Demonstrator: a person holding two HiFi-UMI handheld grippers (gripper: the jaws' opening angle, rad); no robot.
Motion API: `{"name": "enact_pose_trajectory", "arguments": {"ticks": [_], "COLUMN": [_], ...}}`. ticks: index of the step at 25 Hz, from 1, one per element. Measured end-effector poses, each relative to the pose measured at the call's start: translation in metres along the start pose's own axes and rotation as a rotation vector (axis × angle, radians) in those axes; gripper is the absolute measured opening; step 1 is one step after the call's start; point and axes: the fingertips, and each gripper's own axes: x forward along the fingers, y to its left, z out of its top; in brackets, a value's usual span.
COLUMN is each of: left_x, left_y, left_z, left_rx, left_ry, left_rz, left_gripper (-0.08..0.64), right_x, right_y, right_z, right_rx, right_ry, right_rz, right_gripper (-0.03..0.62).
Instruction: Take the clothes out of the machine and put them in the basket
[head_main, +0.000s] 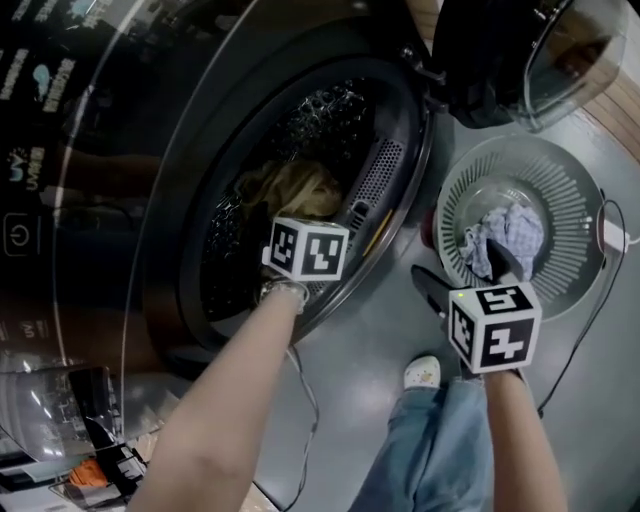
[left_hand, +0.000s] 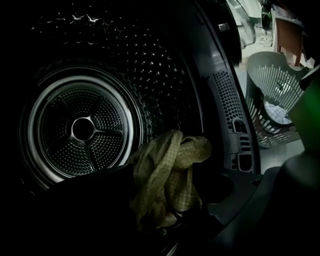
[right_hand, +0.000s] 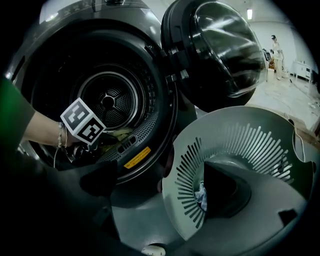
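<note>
Laundry station, contents as counted: one machine (head_main: 150, 210) with its one round door (head_main: 560, 50) swung open to the right; one slotted basket (head_main: 565, 170) on the floor just beside the machine's front, below the door; two cloths; two grippers. Cloth one, yellow checked (left_hand: 167, 170), is lodged low in the drum (left_hand: 85, 130) near the front opening. It is bunched into a strip whose long axis runs bottom to top in the left gripper view, the upper end folded over to the right. Cloth two, blue and white (head_main: 520, 235), is crumpled in the basket's bottom. The left gripper (left_hand: 165, 192) is held inside the opening, jaws apart, the yellow cloth standing between them but not pinched. The opening's perforated rim lies close on its right, with deep drum space beyond. The right gripper (head_main: 463, 275) is held over the basket's near rim, jaws spread wide and empty.
</note>
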Motion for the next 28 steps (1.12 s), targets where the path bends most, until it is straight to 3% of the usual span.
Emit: {"name": "enact_pose_trajectory", "arguments": {"ticks": [6, 13, 18, 24, 28], "left_x": [0.020, 0.048, 0.067, 0.082, 0.093], "left_y": [0.004, 0.001, -0.001, -0.010, -0.011], "left_z": [-0.002, -0.002, -0.006, -0.004, -0.005], "left_rx": [-0.004, 0.017, -0.003, 0.146, 0.136], "left_ry": [0.010, 0.044, 0.130, 0.167, 0.181], "left_rz": [0.012, -0.012, -0.074, -0.103, -0.136], "left_gripper": [0.383, 0.451, 0.482, 0.506, 0.506], "right_x": [0.026, 0.052, 0.054, 0.053, 0.056], "right_y": [0.012, 0.034, 0.029, 0.011, 0.008], "right_z": [0.003, 0.004, 0.004, 0.007, 0.009], "right_rx": [0.039, 0.042, 0.018, 0.012, -0.018], "right_ry": [-0.010, -0.008, -0.008, -0.015, -0.021], "right_rz": [0.012, 0.041, 0.052, 0.041, 0.054], "right_gripper": [0.530, 0.390, 0.371, 0.357, 0.343]}}
